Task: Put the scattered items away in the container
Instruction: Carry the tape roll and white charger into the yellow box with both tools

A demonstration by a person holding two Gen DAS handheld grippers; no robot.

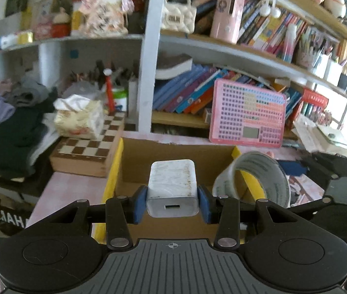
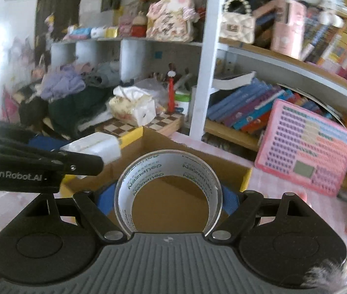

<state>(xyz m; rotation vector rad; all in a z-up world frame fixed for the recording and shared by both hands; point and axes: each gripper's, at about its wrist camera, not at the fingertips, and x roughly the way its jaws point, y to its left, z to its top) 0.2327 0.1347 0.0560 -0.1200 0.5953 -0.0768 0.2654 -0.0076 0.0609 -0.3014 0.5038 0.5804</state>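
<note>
Over the cardboard box (image 1: 173, 152), both grippers hold level, gripping charger (image 1: 172, 186) and tape roll (image 2: 168, 191).

Crowded white shelves (image 1: 148, 49) are filling the wall, holding leaning books (image 1: 185, 93) and a pink board (image 1: 247, 115); daylight is glaring in from one side over the pink bench (image 1: 70, 188).

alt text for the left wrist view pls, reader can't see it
The left gripper has its jaws shut on a white USB charger, held over an open cardboard box. To its right, a roll of tape is held at the box's edge; a chessboard and cluttered bookshelves stand behind.
</note>
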